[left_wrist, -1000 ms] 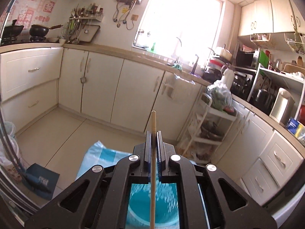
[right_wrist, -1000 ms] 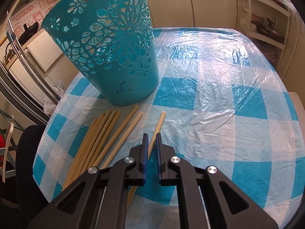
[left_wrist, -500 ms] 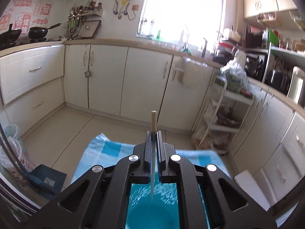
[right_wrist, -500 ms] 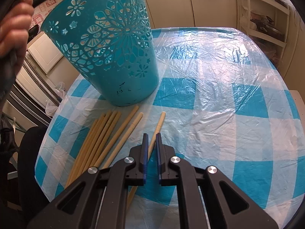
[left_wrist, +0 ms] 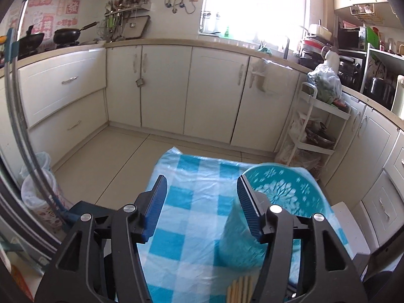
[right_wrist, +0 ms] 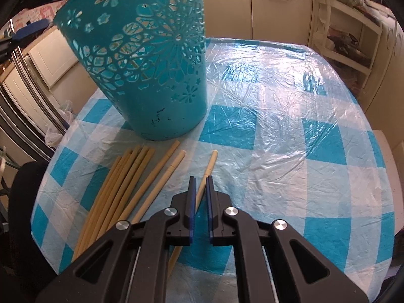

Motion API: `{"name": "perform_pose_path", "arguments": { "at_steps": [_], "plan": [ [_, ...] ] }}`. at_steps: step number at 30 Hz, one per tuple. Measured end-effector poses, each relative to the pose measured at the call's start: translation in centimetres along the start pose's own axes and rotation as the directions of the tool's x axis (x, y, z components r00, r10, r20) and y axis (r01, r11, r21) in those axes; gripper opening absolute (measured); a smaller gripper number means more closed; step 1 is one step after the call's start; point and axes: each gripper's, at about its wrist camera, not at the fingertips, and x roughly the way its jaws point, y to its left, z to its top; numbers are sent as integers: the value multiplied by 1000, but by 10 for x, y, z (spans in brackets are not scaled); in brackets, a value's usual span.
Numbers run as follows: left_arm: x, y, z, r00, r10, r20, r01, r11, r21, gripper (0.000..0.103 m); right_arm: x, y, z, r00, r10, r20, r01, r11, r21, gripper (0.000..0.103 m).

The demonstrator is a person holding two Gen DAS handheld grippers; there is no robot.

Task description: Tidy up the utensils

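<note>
A teal cut-out basket [right_wrist: 149, 68] stands on the blue-checked tablecloth [right_wrist: 290, 131]; it also shows in the left wrist view [left_wrist: 275, 207]. Several tan chopsticks [right_wrist: 121, 181] lie in front of it, their ends visible in the left wrist view [left_wrist: 241, 290]. My left gripper [left_wrist: 200, 207] is open and empty above the table, left of the basket. My right gripper [right_wrist: 199, 194] hovers low with its jaws a narrow gap apart, over a single pale chopstick [right_wrist: 208, 166] that runs between them untouched. A chopstick shows through the basket's holes.
White kitchen cabinets [left_wrist: 164, 88] ring the room beyond the table. A white shelf cart [left_wrist: 315, 131] stands at the right, a bin [left_wrist: 38, 184] with a bag at the left. A black chair [right_wrist: 22, 202] sits at the table's left edge.
My left gripper opened and let go of the chopstick it held over the basket, then drew back and left. The right gripper has hardly moved.
</note>
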Motion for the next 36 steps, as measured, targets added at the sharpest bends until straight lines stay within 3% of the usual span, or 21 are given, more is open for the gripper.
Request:
{"name": "perform_pose_path", "arguments": {
  "at_steps": [3, 8, 11, 14, 22, 36],
  "plan": [
    [-6, 17, -17, 999, 9, -37, -10, 1000, -12, 56, 0, 2, 0, 1000, -12, -2, 12, 1000, -19, 8],
    [-15, 36, -43, 995, 48, -85, -50, 999, -16, 74, -10, -16, -9, 996, 88, 12, -88, 993, 82, 5],
    [-20, 41, -55, 992, 74, -106, -75, 997, -3, 78, -23, -24, -13, 987, 148, 58, -155, 979, 135, 5],
    [-24, 40, -64, 989, 85, -122, -84, 996, 12, 80, -39, -26, -11, 969, 207, 133, -227, 961, 160, 5],
    [-28, 30, -75, 984, 93, -150, -87, 995, 48, 82, -77, -24, 0, 926, 256, 277, -302, 943, 139, 5],
    [-24, 35, -85, 975, 93, -202, -87, 996, 36, 84, -114, -28, 20, 878, 283, 386, -348, 932, 107, 3]
  ]
}}
